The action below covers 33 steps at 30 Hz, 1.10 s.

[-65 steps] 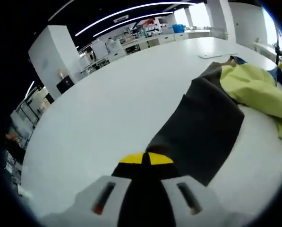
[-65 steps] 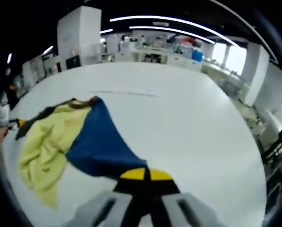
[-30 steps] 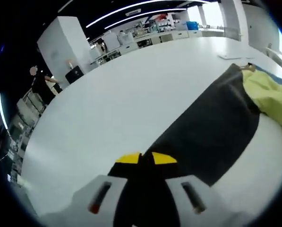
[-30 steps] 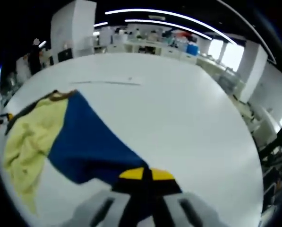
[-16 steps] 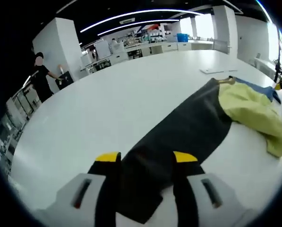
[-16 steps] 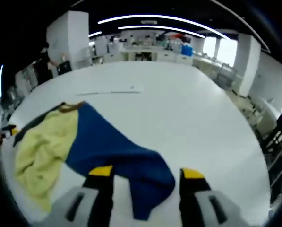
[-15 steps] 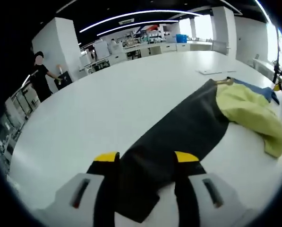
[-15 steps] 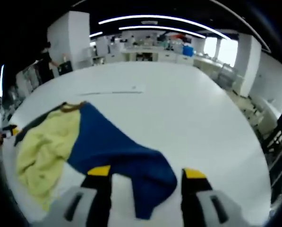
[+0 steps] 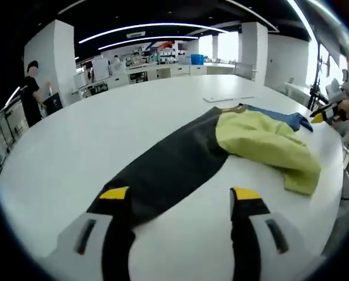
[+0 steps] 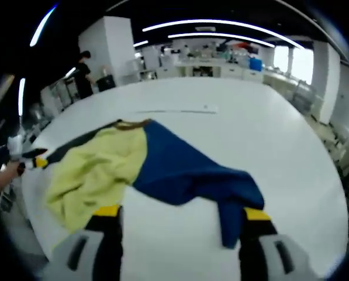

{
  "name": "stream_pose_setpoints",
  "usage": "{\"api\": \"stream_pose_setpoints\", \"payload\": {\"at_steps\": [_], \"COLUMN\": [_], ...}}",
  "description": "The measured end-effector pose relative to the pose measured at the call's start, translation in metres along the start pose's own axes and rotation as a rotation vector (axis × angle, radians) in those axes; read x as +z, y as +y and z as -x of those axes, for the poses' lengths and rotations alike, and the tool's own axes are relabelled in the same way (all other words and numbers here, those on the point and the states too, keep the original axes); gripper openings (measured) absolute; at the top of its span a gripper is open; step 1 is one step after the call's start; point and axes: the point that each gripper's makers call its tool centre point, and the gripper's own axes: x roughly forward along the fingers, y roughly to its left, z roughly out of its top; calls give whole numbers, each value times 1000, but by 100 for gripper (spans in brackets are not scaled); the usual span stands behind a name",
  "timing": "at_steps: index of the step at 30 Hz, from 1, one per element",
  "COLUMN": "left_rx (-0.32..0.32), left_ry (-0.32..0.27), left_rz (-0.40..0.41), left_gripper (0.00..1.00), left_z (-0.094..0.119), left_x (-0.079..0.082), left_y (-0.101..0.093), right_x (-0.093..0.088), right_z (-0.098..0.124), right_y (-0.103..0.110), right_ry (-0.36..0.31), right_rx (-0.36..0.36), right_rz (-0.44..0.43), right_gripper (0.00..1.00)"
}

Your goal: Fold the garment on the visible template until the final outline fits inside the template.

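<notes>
Garment stretched out on the white table, both tongs released

In the left gripper view the garment (image 9: 221, 146) lies flat on the white table (image 9: 104, 129) as a long strip. Its long axis runs from the black sleeve (image 9: 162, 175) near the left gripper (image 9: 180, 196) away toward the upper right, past the rumpled yellow body (image 9: 268, 143) to the blue sleeve (image 9: 279, 117) at the far end. The left gripper's jaws stand wide apart and hold nothing; the black sleeve's end lies just at the left jaw's tip, whether touching cannot be told.

In the right gripper view the same strip runs the other way: the blue sleeve (image 10: 192, 170) points toward the right gripper (image 10: 177, 213), its cuff lying just by the right jaw, while the yellow body (image 10: 95, 170) and a sliver of black reach off to the left. The right gripper's jaws are also spread open and empty. The other gripper's yellow tip (image 10: 40, 162) shows at the left edge, beside a hand (image 10: 2, 175). A person (image 9: 31, 88) stands in the background, beyond the table
</notes>
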Motion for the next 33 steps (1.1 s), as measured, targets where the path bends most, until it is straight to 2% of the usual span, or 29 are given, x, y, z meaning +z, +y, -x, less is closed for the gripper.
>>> {"api": "stream_pose_setpoints", "payload": {"at_steps": [3, 8, 12, 15, 16, 21, 22, 26, 29, 33], "left_rx": [-22, -74, -111, -156, -155, -183, -198, -240, -269, -309], "left_ry": [-12, -50, -53, -78, -76, -61, -60, -34, -22, -7], "left_rz": [-12, 36, 30, 88, 89, 70, 72, 33, 16, -27], "left_gripper": [68, 68, 67, 65, 64, 59, 59, 54, 52, 47], "left_z": [-1, 1, -1, 0, 0, 0, 1, -5, -9, -17], "left_x": [0, 8, 8, 10, 10, 3, 3, -1, -1, -2], "left_y": [-1, -27, -45, -63, -63, -74, -83, -99, -110, -127], "right_x": [-7, -19, -27, -35, -37, -49, -53, -64, -62, -63], "right_z": [-2, -6, -8, -9, -10, -13, -13, -14, -13, -14], "right_y": [16, 38, 57, 69, 73, 92, 95, 106, 110, 112], "right_ry": [-3, 21, 26, 36, 41, 58, 70, 100, 87, 84], "right_rx": [23, 78, 115, 142, 149, 192, 205, 229, 220, 220], "right_rz": [4, 23, 52, 60, 65, 82, 87, 98, 145, 162], "right_gripper": [83, 85, 85, 84, 83, 72, 70, 59, 55, 51]}}
